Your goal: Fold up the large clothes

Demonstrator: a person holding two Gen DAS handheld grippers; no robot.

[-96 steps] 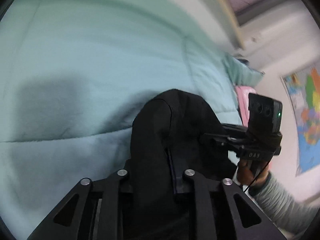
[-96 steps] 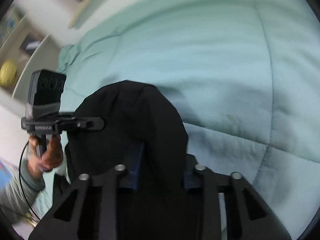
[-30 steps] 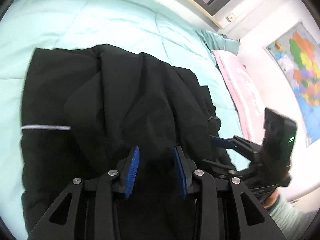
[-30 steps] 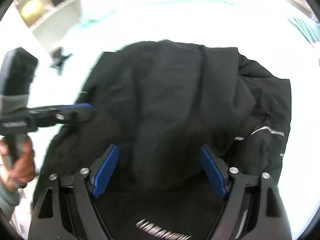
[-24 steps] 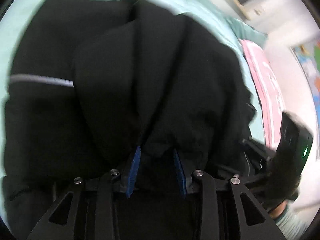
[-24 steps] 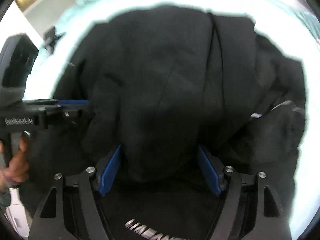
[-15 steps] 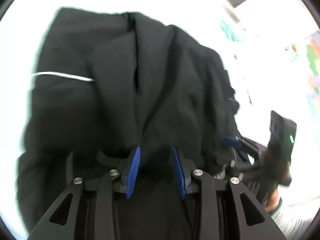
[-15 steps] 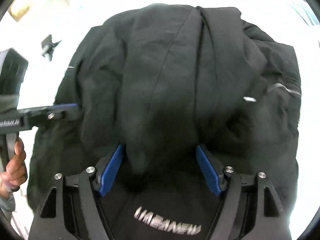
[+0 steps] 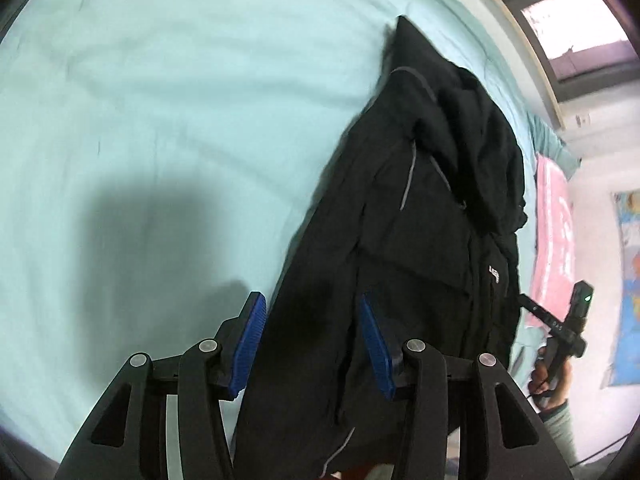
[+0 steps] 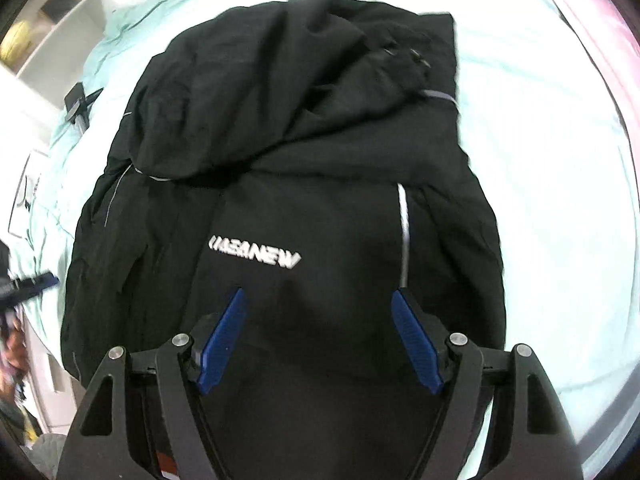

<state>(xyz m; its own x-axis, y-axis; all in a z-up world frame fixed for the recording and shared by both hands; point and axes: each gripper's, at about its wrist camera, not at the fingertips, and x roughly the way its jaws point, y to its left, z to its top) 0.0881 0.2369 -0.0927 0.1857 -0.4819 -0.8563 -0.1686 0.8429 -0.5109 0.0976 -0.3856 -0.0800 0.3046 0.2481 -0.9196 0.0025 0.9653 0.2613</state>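
Each camera sits just behind its own fingers, looking down and forward, close over the bed (image 9: 140,120). The left view faces along the black jacket (image 9: 420,240) edge; the right faces it squarely. Both share the jacket.

left gripper (image 9: 310,334): black frame, blue ribbed pads, silver screws
right gripper (image 10: 320,330): same black frame, blue pads

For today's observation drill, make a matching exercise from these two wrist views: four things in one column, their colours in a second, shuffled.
Things:
1. jacket
2. bed cover
3. gripper pads
4. pillow

Colours:
A. pink
B. blue
C. black
D. pale green

Pairs: 1-C, 2-D, 3-B, 4-A
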